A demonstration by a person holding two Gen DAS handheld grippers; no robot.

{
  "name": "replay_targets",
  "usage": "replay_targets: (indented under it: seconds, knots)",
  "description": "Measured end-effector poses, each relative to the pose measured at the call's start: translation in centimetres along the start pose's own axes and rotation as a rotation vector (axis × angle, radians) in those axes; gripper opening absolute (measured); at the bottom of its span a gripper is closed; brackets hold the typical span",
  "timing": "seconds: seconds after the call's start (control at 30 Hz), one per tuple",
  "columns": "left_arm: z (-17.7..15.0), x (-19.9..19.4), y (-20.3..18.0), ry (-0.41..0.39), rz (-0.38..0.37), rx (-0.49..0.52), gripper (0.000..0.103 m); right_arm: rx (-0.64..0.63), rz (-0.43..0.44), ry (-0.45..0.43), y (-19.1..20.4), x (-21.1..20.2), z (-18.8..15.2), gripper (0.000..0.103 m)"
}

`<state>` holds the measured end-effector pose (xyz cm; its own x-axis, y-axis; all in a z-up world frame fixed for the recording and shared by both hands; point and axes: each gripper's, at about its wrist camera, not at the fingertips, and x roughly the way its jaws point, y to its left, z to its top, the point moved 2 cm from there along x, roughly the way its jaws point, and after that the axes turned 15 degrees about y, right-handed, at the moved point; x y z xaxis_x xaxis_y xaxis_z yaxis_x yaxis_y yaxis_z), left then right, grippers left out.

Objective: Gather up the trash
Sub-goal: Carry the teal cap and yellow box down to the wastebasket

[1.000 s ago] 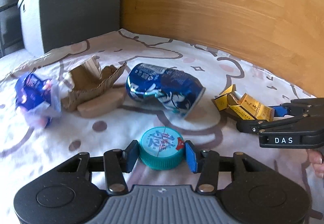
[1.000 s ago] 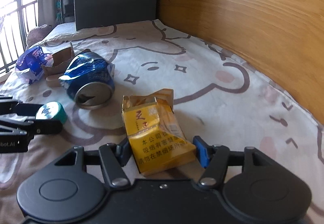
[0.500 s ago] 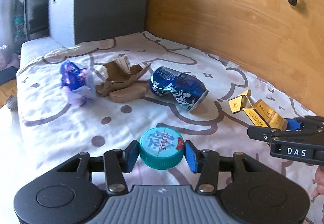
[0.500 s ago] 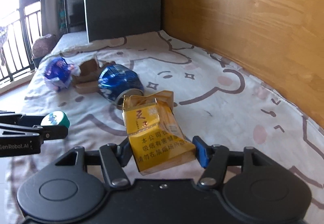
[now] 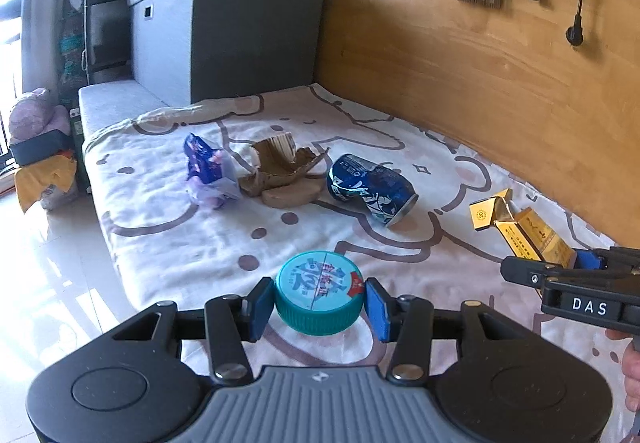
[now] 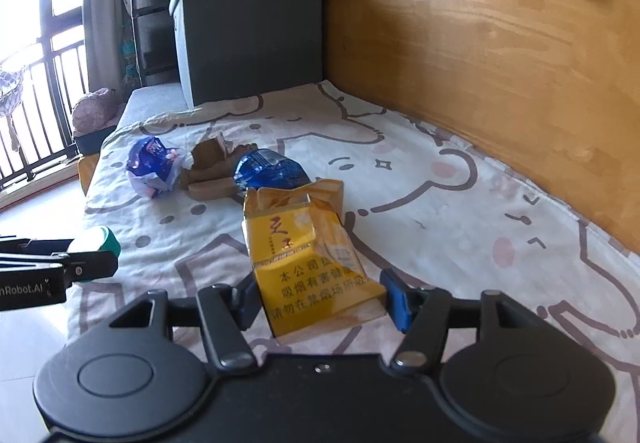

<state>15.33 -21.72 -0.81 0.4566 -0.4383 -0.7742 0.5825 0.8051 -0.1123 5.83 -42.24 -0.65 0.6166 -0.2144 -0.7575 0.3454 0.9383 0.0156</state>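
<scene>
My left gripper [image 5: 318, 305] is shut on a teal bottle cap [image 5: 319, 297] and holds it above the bed's near edge. My right gripper [image 6: 320, 297] is shut on a yellow cigarette pack [image 6: 310, 257], lifted off the sheet; the pack also shows in the left wrist view [image 5: 520, 233]. On the cartoon-print sheet [image 5: 360, 131] lie a crushed blue can [image 5: 370, 189], torn brown cardboard [image 5: 280, 169] and a blue-purple wrapper [image 5: 208, 171]. The left gripper and cap show at the left of the right wrist view [image 6: 94, 249].
A wooden wall panel [image 5: 480, 63] runs along the bed's right side. A dark grey storage box [image 5: 232, 23] stands at the bed's far end. White tiled floor [image 5: 48, 283] lies to the left, with a balcony railing [image 6: 36, 123] beyond.
Both grippers have risen and pulled back from the bed, each carrying its item. The can, cardboard and wrapper now look smaller and farther away.
</scene>
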Motion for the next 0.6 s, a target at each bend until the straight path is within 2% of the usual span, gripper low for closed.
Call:
replay_targets:
  seconds: [0.23,0.6]
  knots:
    - [-1.0,-2.8,1.6,-0.024,0.010,-0.033,0.050,0.001,0.006,-0.013,1.5,-2.3,-0.2,0.062]
    - [-2.9,-6.8,6.8,-0.049,0.058,-0.123,0.050,-0.046,0.042,-0.029,5.9,-4.0,-0.1,0.062]
